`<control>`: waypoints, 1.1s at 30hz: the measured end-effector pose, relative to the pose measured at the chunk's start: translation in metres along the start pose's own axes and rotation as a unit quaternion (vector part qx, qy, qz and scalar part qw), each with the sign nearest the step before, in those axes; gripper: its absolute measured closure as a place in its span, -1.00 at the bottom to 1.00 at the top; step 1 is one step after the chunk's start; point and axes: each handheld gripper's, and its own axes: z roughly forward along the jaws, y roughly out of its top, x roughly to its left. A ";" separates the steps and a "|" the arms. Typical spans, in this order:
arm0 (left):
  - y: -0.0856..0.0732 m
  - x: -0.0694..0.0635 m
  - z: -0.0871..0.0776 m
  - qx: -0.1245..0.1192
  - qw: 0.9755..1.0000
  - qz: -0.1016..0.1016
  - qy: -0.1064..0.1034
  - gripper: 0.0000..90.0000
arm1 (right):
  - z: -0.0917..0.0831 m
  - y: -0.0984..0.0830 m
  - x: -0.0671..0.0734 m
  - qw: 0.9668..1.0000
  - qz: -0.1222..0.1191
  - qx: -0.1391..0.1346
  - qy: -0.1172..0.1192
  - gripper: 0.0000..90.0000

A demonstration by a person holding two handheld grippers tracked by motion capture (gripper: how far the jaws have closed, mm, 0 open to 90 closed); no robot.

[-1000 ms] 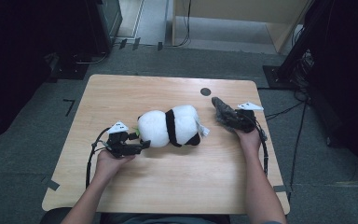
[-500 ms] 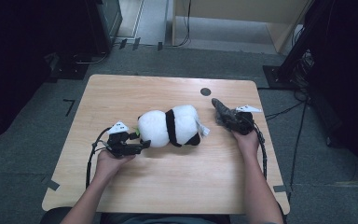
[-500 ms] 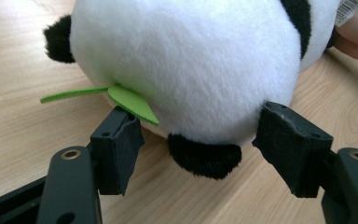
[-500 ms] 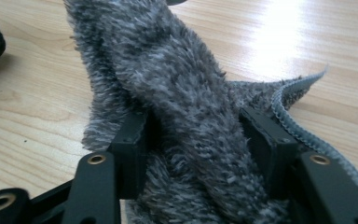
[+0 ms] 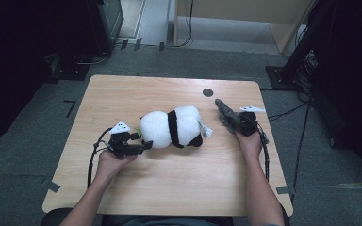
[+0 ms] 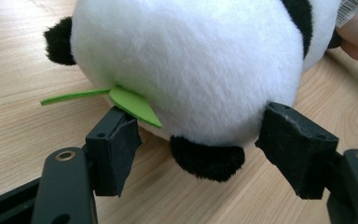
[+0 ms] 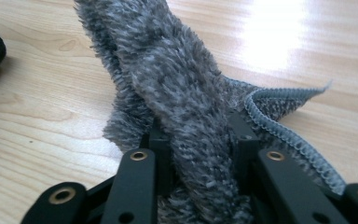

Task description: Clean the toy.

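A black-and-white panda plush [image 5: 174, 127] lies on its side in the middle of the wooden table [image 5: 169, 188]. My left gripper [image 5: 142, 141] sits at its white head. In the left gripper view the head [image 6: 191, 60] bulges between the two pads, with a green felt leaf [image 6: 135, 105] over the left one. These jaws have just been opening and do not squeeze the fur. At the right, my right gripper [image 5: 231, 120] has just been closing. It is now pinched on a fold of fuzzy grey cloth [image 7: 182, 84], which points away toward the table's far side [image 5: 222, 109].
A small black round mark [image 5: 208, 92] lies on the table beyond the plush. The panda's white tag [image 5: 205, 132] sticks out toward the right hand. Cables trail from both grippers. Dark furniture and floor cables ring the table.
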 end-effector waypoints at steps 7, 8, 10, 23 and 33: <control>0.003 -0.001 -0.001 0.000 1.000 0.014 0.005 -0.41 | -0.014 0.009 -0.007 0.999 0.039 0.014 0.035 0.62; 0.004 -0.002 -0.001 0.002 1.000 0.015 0.007 -0.41 | -0.017 0.010 -0.006 0.999 0.035 0.013 0.035 0.62; 0.005 -0.002 -0.001 0.004 1.000 0.020 0.010 -0.41 | -0.022 0.013 -0.002 0.999 0.027 0.015 0.033 0.62; 0.028 -0.004 -0.011 -0.002 0.999 0.038 0.009 -0.43 | -0.051 0.034 0.049 0.997 -0.057 -0.004 0.048 0.60; 0.042 0.000 0.001 0.008 0.998 0.055 0.023 -0.45 | -0.067 0.054 0.091 0.990 -0.090 -0.034 0.102 0.61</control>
